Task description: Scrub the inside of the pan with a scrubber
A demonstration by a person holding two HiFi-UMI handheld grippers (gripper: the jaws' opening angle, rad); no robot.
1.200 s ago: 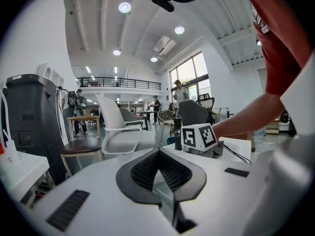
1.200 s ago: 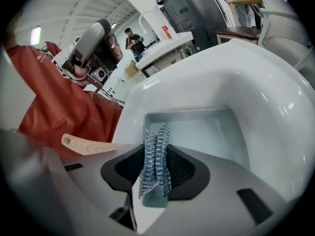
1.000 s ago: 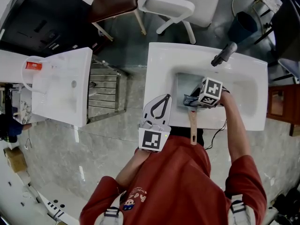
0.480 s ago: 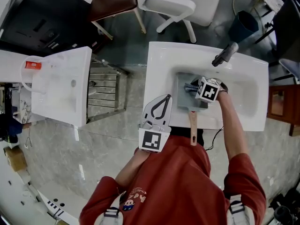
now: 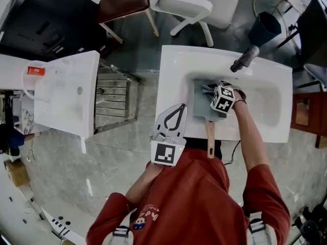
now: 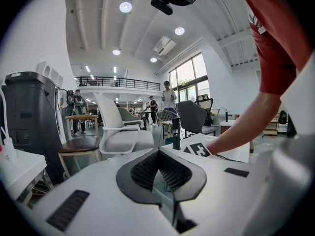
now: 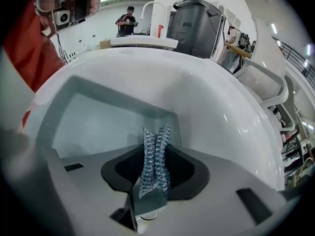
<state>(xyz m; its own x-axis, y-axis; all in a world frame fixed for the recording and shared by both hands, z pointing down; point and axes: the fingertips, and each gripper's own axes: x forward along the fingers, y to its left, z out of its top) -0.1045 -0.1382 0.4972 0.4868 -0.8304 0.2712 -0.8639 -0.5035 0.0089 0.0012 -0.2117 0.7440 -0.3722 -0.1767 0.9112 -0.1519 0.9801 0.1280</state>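
Note:
A square grey-green pan [image 5: 201,107] with a wooden handle [image 5: 210,140] sits in the white sink [image 5: 265,98]. My right gripper [image 5: 210,93] is down inside the pan, shut on a blue-silver mesh scrubber [image 5: 205,89] near the pan's far side. In the right gripper view the scrubber [image 7: 154,156] stands clamped between the jaws, over the pan's floor [image 7: 93,127]. My left gripper [image 5: 181,107] hovers at the sink's left front rim, shut and holding nothing. In the left gripper view its jaws [image 6: 158,154] meet at the tip, with the right gripper's marker cube [image 6: 198,149] beyond.
A dark faucet [image 5: 245,58] rises at the sink's far rim. To the left stand a second white basin [image 5: 66,91] and a metal rack [image 5: 115,101]. Beyond the sink are a white chair [image 5: 196,4], a brown chair [image 5: 125,1] and a blue bin [image 5: 265,27].
My right gripper has carried the scrubber from the pan's near part toward its far side. The left gripper and the pan have stayed put.

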